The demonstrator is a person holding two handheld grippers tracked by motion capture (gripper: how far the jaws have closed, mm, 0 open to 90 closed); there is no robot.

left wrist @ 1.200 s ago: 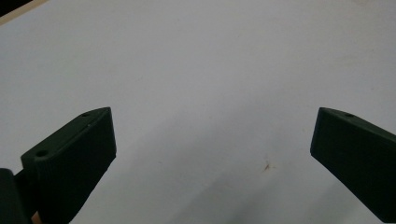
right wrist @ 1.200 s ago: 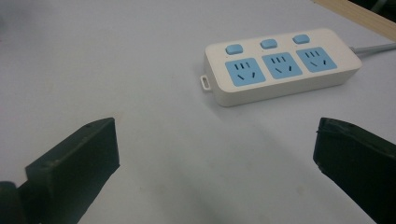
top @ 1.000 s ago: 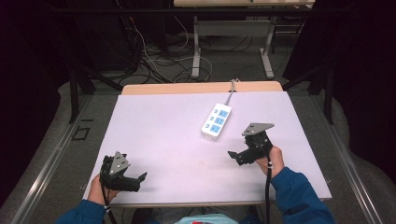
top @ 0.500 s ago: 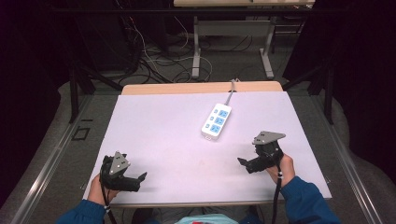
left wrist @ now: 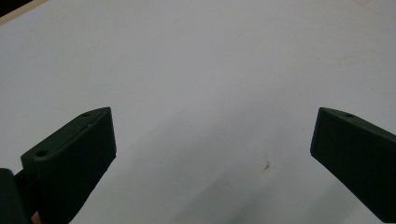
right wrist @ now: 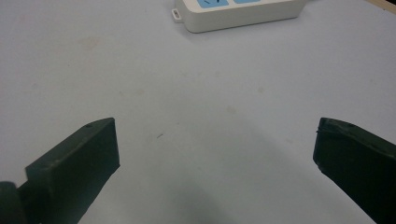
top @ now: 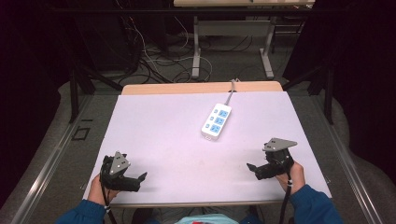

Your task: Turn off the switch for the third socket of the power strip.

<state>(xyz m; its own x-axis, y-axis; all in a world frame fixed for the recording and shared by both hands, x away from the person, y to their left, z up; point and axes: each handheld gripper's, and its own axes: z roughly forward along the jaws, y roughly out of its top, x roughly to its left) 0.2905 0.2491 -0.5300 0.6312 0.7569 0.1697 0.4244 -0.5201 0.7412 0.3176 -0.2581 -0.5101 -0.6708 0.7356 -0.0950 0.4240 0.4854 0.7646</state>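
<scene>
White and lying flat, the power strip [top: 216,121] is sitting past the middle of the table [top: 154,126], its cord running off the far edge. The right gripper [top: 254,168] has been drawing back from it toward the near right edge and is now hovering well apart from it, jaws spread wide and gripping nothing. The left gripper [top: 140,178] is staying put at the near left corner, jaws likewise wide apart and empty.

The table [top: 187,140] is evenly bright while the surroundings stay dark. Soft shadows lie under the jaws. Close jaws blur slightly.
</scene>
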